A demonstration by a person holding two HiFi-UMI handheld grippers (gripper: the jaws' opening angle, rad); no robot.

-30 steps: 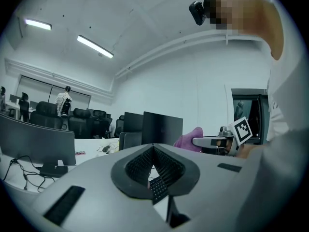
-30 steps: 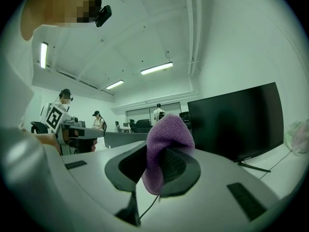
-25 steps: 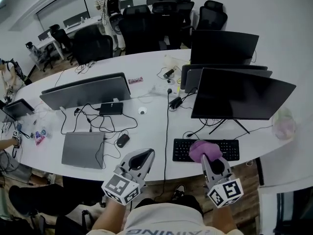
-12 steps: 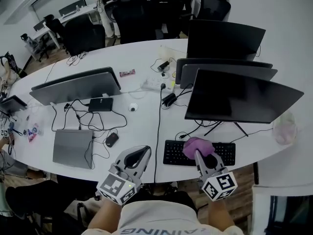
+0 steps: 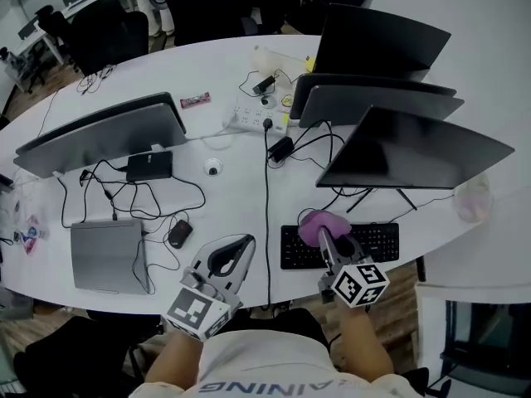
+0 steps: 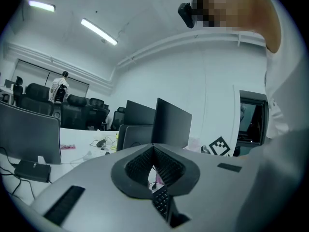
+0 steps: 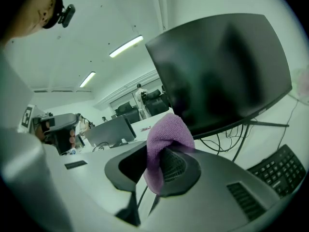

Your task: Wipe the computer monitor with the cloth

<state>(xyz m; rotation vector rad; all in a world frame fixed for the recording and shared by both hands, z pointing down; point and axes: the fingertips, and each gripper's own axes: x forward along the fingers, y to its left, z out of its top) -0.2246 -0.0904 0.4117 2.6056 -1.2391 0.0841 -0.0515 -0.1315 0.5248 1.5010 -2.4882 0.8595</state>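
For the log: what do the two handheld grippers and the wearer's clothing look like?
Both the left gripper and the right gripper have light grey bodies tapering to dark ribbed fingers. Each carries a white marker cube printed with black squares. The person wears a light shirt with dark lettering.

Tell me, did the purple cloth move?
Yes. The cloth in the right gripper has moved forward across the keyboard, toward the monitor.

Head view steeply down; gripper views toward monitor [image 5: 415, 152].
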